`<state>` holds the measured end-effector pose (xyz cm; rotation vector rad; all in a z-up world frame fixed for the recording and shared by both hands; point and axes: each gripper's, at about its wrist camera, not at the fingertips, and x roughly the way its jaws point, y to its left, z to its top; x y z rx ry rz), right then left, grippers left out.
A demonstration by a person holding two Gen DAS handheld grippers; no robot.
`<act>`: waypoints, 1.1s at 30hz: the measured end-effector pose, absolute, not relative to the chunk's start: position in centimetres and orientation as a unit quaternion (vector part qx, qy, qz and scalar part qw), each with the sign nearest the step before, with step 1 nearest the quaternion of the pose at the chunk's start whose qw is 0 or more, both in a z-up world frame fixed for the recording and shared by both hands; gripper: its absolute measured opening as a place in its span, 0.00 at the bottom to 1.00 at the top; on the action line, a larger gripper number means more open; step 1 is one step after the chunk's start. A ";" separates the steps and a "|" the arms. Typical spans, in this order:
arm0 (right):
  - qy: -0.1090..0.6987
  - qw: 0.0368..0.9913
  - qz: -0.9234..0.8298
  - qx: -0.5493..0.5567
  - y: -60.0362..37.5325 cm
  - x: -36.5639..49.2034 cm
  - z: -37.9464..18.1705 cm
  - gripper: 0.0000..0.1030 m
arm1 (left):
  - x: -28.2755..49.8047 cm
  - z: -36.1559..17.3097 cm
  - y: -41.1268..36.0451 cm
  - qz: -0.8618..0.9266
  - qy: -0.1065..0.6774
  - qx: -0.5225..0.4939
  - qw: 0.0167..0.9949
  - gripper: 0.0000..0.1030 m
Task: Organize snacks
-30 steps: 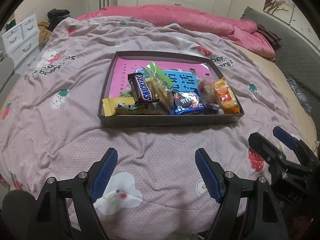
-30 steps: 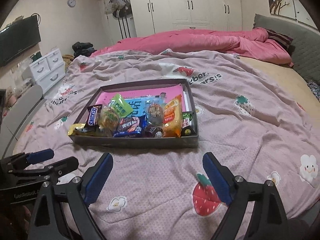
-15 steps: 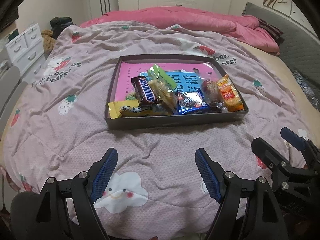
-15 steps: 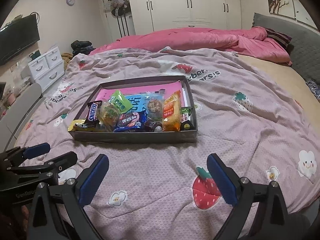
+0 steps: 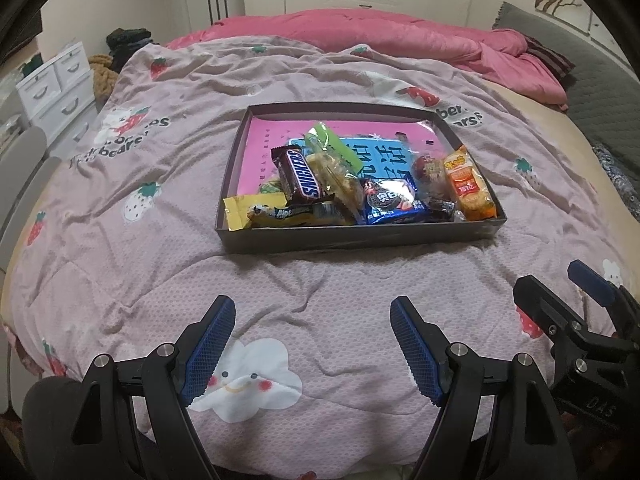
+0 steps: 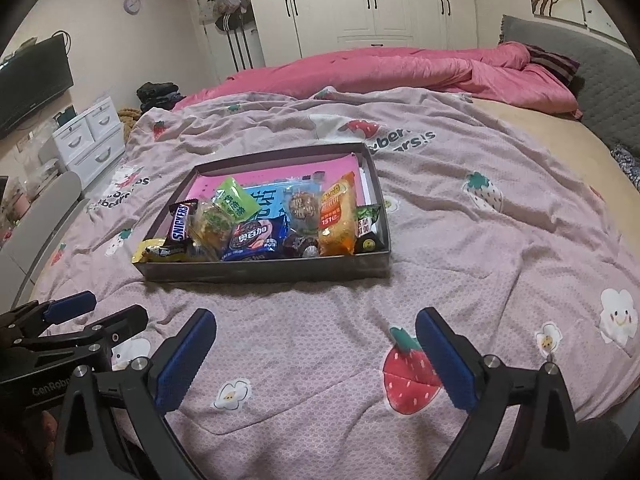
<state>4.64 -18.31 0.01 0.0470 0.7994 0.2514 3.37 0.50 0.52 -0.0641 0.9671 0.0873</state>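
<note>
I see the snack tray (image 5: 360, 236) well ahead of my left gripper (image 5: 312, 344), jaws wide and empty, right gripper (image 6: 316, 356) wide and empty, Snickers bar (image 5: 300, 178) among the snacks, only bare strawberry blanket (image 5: 320, 276) between.

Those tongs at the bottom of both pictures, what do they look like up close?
Both are alike: the left tongs and right tongs have black angular plastic arms with silver bolts and blue ridged pads on the fingers. The left tongs' body bears white lettering. No cables or sleeves show.
</note>
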 end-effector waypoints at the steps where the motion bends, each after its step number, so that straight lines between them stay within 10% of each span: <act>1: 0.388 0.913 0.121 0.022 -18.3 4.6 0.0 0.98 | 3.4 0.5 0.5 0.042 0.465 -0.031 0.884 0.79; 33: 0.382 0.915 0.128 -0.004 -17.3 4.6 -0.4 0.98 | 3.7 -0.2 1.0 0.056 0.476 -0.034 0.877 0.79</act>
